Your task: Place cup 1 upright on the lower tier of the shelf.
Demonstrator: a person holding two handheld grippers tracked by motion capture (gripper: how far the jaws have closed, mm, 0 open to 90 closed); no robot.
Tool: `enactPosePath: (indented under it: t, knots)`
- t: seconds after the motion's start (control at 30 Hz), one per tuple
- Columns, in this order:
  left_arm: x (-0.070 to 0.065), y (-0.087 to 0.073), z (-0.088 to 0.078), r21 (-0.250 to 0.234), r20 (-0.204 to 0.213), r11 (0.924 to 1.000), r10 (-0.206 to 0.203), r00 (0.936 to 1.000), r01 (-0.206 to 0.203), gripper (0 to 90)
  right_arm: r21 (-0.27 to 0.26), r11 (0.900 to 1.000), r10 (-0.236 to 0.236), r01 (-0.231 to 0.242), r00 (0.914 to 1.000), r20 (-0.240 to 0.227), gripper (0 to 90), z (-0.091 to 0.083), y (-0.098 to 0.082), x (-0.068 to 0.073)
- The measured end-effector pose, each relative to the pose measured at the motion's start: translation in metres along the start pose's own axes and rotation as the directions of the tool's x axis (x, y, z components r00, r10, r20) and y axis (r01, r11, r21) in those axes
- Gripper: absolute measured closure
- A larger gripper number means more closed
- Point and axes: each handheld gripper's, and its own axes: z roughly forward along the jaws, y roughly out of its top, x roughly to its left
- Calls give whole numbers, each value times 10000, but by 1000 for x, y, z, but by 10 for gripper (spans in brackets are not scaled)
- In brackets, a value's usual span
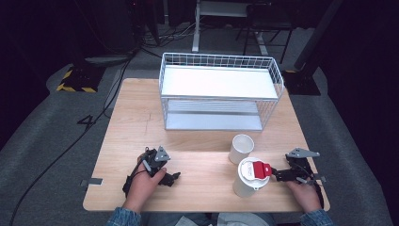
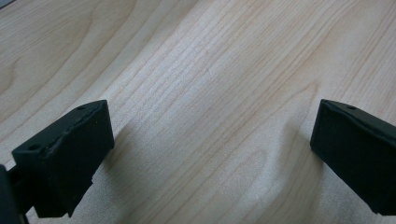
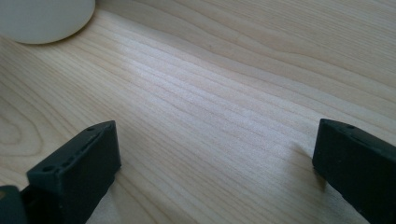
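Left tool [image 1: 175,178] low on table, right tool [image 1: 277,175] beside lidded cup [image 1: 250,178] (both gaping)

White wire rack [image 1: 221,89] at table [image 1: 141,132] far edge

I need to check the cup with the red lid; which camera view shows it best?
The high view: the cup with the red lid stands whole beside the right tongs. The right gripper view has a pale round edge at its top left, perhaps a cup.

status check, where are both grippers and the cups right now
Left gripper open, resting on table, nothing between jaws. Right gripper open beside lidded cup. Open cup just behind. Nothing in the way.
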Motion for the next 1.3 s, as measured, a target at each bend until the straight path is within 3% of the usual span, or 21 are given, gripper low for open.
enactPosePath:
  t: [0.73,0.87,1.07,1.13,1.3]
  knots:
    - [1,1,1,19,77,9999,103,9999,-103,1,-30,10000,-60,60,10000,0,37,-1,0,-1]
    - [1,1,1,20,63,9999,106,9999,-106,1,-370,9993,-70,60,9996,-258,44,-5,4,-1]
    - [2,1,1,23,64,9999,108,9999,-108,1,-1005,9938,-564,476,9946,-869,44,-14,25,8]
    - [2,1,1,18,61,9999,105,9999,-105,1,-1367,9886,-821,636,9875,-1342,44,-15,36,15]
    - [2,1,1,19,62,9999,107,9999,-107,1,-1574,9831,-1213,939,9771,-1746,44,-12,49,24]
